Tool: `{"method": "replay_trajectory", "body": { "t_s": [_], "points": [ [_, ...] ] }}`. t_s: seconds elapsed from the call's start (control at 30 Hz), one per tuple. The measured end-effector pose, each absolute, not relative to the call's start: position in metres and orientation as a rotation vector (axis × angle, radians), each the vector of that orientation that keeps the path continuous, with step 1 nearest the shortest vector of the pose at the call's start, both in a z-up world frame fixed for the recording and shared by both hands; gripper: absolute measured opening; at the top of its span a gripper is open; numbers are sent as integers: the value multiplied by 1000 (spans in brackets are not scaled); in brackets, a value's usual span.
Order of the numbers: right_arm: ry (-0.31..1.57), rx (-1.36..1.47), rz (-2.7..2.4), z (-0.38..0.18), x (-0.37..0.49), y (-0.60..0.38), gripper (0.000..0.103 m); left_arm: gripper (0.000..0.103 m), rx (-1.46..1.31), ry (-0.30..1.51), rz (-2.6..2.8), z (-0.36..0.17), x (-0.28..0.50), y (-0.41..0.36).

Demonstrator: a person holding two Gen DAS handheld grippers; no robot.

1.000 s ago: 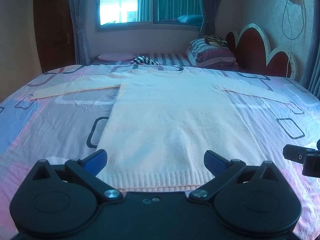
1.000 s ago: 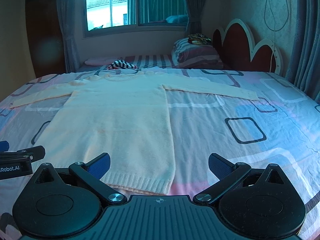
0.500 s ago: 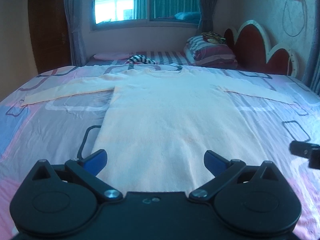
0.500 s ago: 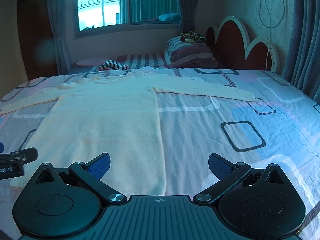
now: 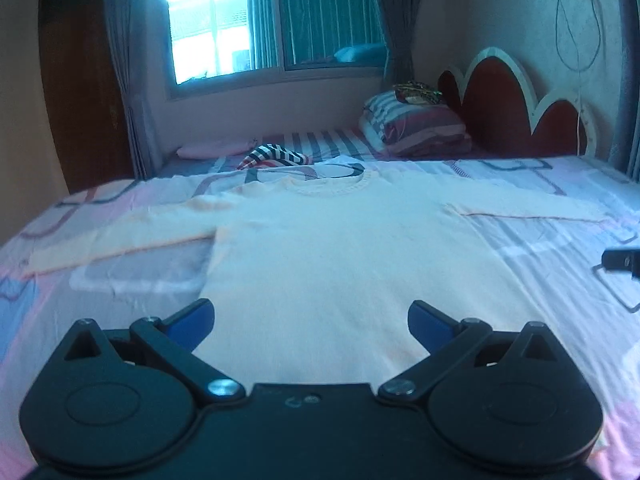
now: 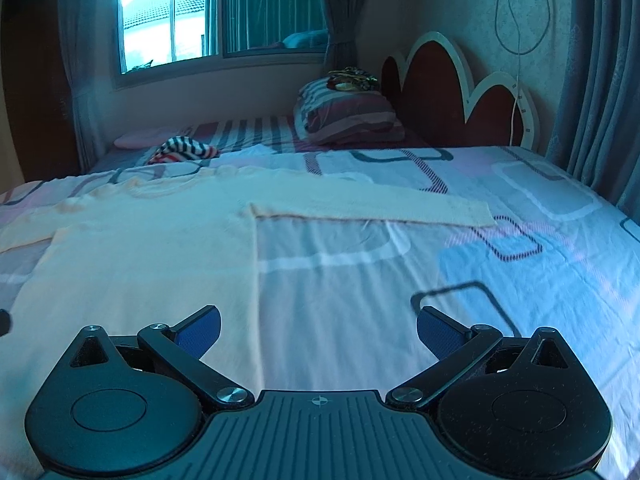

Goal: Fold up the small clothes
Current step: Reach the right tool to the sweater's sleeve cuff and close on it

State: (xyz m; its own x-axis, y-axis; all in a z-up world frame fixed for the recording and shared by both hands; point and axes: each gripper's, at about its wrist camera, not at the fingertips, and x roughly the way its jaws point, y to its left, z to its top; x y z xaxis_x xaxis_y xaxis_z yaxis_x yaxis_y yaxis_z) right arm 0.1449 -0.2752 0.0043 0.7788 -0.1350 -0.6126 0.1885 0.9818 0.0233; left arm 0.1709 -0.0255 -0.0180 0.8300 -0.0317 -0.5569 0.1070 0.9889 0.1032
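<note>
A cream long-sleeved sweater [image 5: 340,264] lies flat on the bed, neckline at the far end and both sleeves spread out sideways. My left gripper [image 5: 311,320] is open and empty, hovering over the sweater's lower body. In the right wrist view the sweater [image 6: 152,256] fills the left half, its right sleeve [image 6: 372,208] stretched across the sheet. My right gripper [image 6: 318,328] is open and empty above the sweater's right side edge and the bare sheet. The hem is hidden under both grippers.
The bed sheet [image 6: 500,272] is patterned pink, blue and white. A striped cloth [image 5: 276,154] and a pink pillow [image 5: 216,149] lie beyond the neckline. Stacked striped pillows [image 5: 416,124] sit by the scalloped headboard [image 5: 516,108]. The right gripper's tip [image 5: 622,260] shows at the right.
Both grippers have moved forward over the sweater, away from its hem toward the sleeves. Both stay open and empty. The sweater has not moved.
</note>
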Motion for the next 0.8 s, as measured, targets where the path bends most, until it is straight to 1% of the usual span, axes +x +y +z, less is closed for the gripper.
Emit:
{"method": "replay_trajectory", "body": {
  "t_s": [0.13,0.2,0.33,0.47,0.6,0.8],
  "points": [
    [634,96,-191,-2,177,-296,103,103,74,659,-86,-22,207,-17],
    [619,129,-202,-7,193,-312,103,103,43,668,-53,-24,227,-11],
    [592,170,-250,-17,228,-348,103,102,80,706,-2,-34,269,-9],
    [593,199,-313,-31,262,-390,103,102,134,684,8,-41,295,-10],
    [594,241,-376,-45,287,-431,103,102,125,664,52,-46,318,-8],
    [600,282,-456,-68,311,-479,103,102,117,693,73,-59,346,-5]
  ]
}}
